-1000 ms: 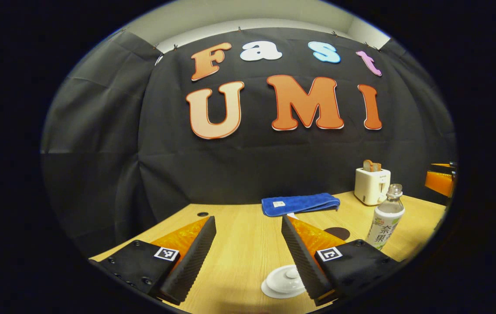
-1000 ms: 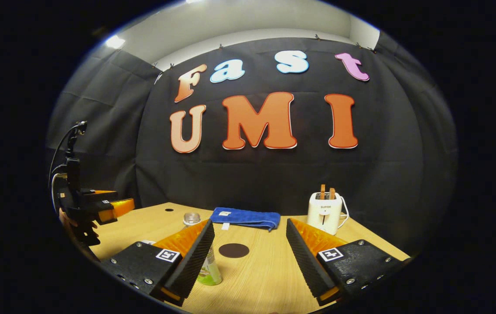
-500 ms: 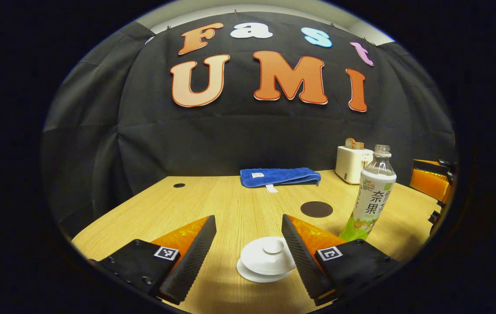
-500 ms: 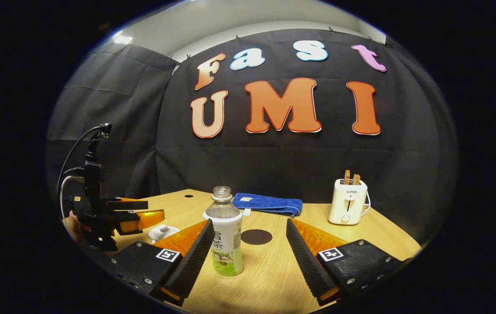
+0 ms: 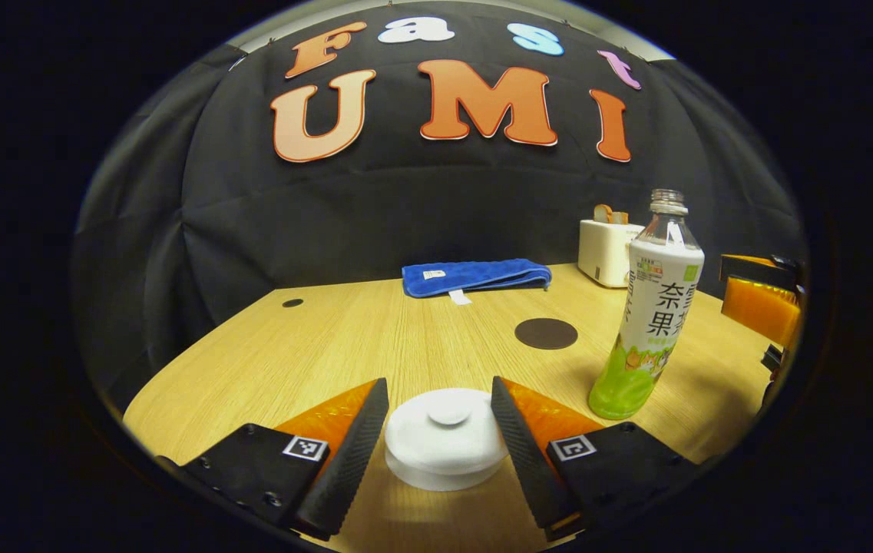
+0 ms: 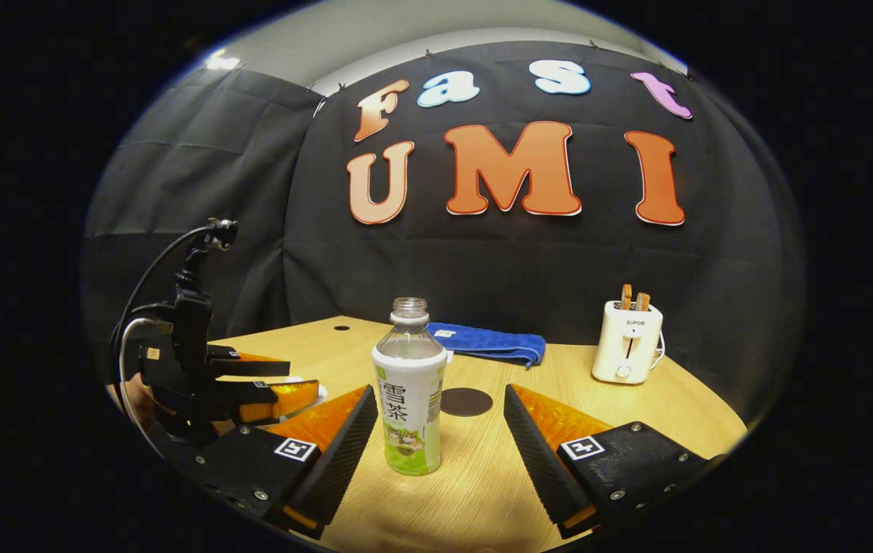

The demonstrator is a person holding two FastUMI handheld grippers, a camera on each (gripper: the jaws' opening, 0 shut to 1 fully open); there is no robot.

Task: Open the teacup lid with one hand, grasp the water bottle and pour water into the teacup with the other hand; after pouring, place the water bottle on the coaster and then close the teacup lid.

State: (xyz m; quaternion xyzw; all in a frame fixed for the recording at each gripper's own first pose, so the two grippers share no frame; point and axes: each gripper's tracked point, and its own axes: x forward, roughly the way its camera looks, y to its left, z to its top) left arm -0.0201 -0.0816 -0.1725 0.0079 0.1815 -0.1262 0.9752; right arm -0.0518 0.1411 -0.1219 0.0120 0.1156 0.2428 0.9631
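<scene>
Left gripper [image 5: 438,430] down and in over the last second: lid [image 5: 447,440] was low at the view's edge beside one finger, now sits square between both. Fingers spread, flanking the lid rim close on each side, contact not clear; nothing pinched yet. Lid on the cup, near table [image 5: 344,346] edge. From right gripper view, left gripper [image 6: 294,388] low at far left, over the cup spot.

Right gripper [image 6: 440,453] also closed in: bottle [image 6: 408,388] was half hidden behind its left finger, now upright between the fingers, nearer the left one. Fingers wide apart, no touch. Bottle uncapped, stands on table just beside coaster [image 6: 466,402], not on it.

Meaning: both approaches about done, no task step completed. Likely next: close on lid and lift; then squeeze bottle. Open neck, so keep upright until over cup.
</scene>
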